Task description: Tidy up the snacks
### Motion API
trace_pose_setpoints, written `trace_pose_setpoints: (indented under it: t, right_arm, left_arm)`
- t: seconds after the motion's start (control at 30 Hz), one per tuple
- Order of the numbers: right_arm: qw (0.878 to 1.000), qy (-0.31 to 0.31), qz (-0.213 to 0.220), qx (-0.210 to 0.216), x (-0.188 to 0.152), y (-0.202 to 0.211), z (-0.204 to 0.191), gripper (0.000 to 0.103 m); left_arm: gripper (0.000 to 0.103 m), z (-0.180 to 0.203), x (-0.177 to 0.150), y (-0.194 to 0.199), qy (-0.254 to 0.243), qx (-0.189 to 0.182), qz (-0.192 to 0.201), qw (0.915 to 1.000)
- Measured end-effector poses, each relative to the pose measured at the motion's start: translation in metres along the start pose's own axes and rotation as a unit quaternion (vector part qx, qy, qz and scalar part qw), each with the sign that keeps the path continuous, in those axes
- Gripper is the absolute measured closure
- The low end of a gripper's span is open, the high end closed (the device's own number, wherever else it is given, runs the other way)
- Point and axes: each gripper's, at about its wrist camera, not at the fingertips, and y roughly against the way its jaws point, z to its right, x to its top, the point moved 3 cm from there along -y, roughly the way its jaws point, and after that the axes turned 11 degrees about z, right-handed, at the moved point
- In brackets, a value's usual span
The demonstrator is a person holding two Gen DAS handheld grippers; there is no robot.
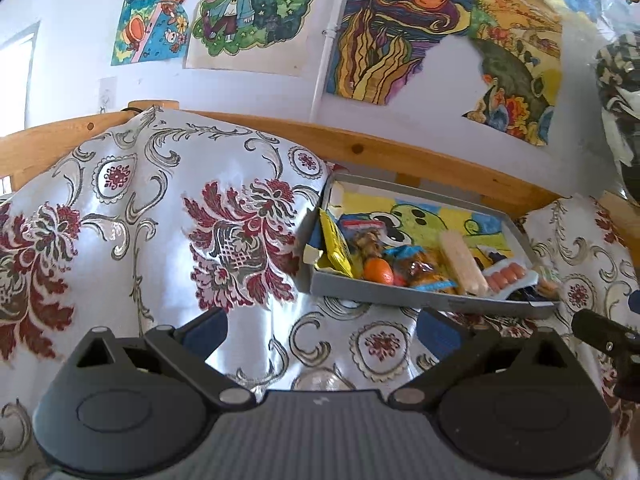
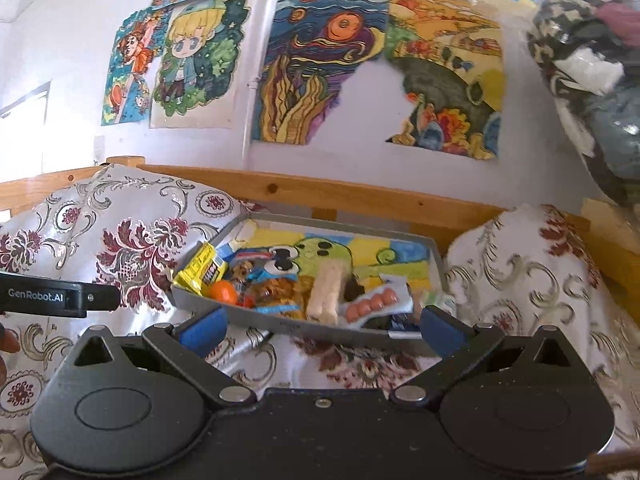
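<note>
A shallow grey box (image 1: 424, 298) (image 2: 280, 320) lined with a painted drawing rests on floral cushions and holds several snacks. Among them are a yellow packet (image 1: 336, 246) (image 2: 200, 272), an orange fruit (image 1: 378, 271) (image 2: 224, 292), a pale wafer bar (image 1: 462, 262) (image 2: 326, 290), and a pack of small sausages (image 1: 506, 275) (image 2: 370, 303). My left gripper (image 1: 320, 332) is open over the cushion, left of and below the box. My right gripper (image 2: 320, 328) is open just before the box's near wall. Nothing lies between either pair of fingers.
Floral satin cushions (image 1: 160, 220) (image 2: 532, 280) flank the box on a wooden bench with a backrest rail (image 2: 320, 192). Drawings (image 2: 320, 68) hang on the white wall. A bag of clothes (image 2: 592, 80) bulges at the upper right. The left gripper's body (image 2: 48, 294) shows at the right wrist view's left edge.
</note>
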Motion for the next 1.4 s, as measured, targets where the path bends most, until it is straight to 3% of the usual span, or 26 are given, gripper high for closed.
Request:
trace_pose_setpoints:
  t: [0.73, 1.4]
  right_arm:
    - [0.998, -0.038, -0.034, -0.032, -0.027, 0.083, 0.005, 0.001]
    - [0.997, -0.041, -0.054, -0.026, -0.041, 0.094, 0.005, 0.001]
  left_arm:
    - [0.001, 0.014, -0.042, 0.072, -0.013, -0.001, 0.002, 0.9999]
    - [0.001, 0.020, -0.056, 0.084, -0.030, -0.005, -0.005, 0.9995]
